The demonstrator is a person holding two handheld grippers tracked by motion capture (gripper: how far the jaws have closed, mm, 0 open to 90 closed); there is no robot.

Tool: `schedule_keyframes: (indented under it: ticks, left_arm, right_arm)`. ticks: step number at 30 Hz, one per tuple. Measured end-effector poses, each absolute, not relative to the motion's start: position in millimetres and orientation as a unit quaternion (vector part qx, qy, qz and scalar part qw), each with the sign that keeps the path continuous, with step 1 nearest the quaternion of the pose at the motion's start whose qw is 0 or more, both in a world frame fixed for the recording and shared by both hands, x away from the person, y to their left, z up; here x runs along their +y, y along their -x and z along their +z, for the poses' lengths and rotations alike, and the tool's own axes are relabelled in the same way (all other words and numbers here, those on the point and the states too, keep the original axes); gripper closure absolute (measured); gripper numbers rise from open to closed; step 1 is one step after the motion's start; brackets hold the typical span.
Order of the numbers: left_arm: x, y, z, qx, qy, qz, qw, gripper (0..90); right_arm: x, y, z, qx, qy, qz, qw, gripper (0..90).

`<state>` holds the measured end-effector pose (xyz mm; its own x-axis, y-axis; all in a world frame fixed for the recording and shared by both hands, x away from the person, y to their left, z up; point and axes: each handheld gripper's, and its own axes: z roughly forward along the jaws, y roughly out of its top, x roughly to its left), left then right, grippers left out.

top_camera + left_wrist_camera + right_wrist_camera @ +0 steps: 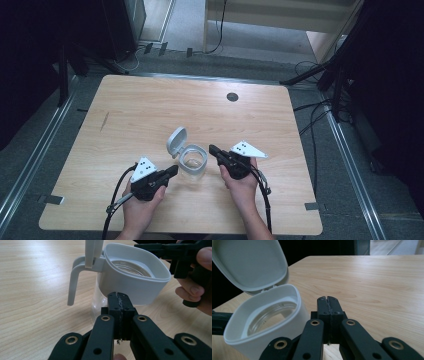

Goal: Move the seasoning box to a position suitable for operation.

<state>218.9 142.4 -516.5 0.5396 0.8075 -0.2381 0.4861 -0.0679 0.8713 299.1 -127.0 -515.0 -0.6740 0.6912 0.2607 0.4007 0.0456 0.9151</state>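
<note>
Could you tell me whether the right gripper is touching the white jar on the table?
Cannot tell. In the right gripper view the shut right gripper sits right beside the jar, and the high view shows them close, but neither shows contact or a gap plainly.

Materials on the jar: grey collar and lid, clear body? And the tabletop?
Collar and flip lid: likely moulded plastic, matte pale grey, smooth and opaque with a soft sheen. Clear body: glass or clear plastic; transparent and glossy, can't tell which. Tabletop: pale wood-grain finish, probably laminate or veneer.

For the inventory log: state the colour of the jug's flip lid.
Pale grey flip lid, standing open; clearest in the right gripper view.
</note>
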Motion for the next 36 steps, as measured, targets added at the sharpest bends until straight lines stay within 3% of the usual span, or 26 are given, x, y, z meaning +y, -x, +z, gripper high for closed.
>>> schedule_keyframes:
  ticks: [13, 30, 32, 36]
  left_arm:
    - [141, -229, -516, 0.467, -0.702, 0.169, 0.51, 90.0]
    - [143, -240, -517, 0.477, -0.688, 0.173, 0.519, 89.6]
    - [149, -241, -518, 0.477, -0.681, 0.179, 0.526, 83.0]
    - [176, -240, -523, 0.47, -0.661, 0.196, 0.55, 59.6]
  right_arm:
    - [-123, -287, -514, 0.724, -0.372, 0.569, 0.118, 90.0]
    - [-112, -240, -512, 0.712, -0.396, 0.565, 0.131, 90.0]
    - [-113, -241, -510, 0.711, -0.396, 0.565, 0.136, 90.0]
    - [-120, -252, -507, 0.707, -0.408, 0.559, 0.146, 90.0]
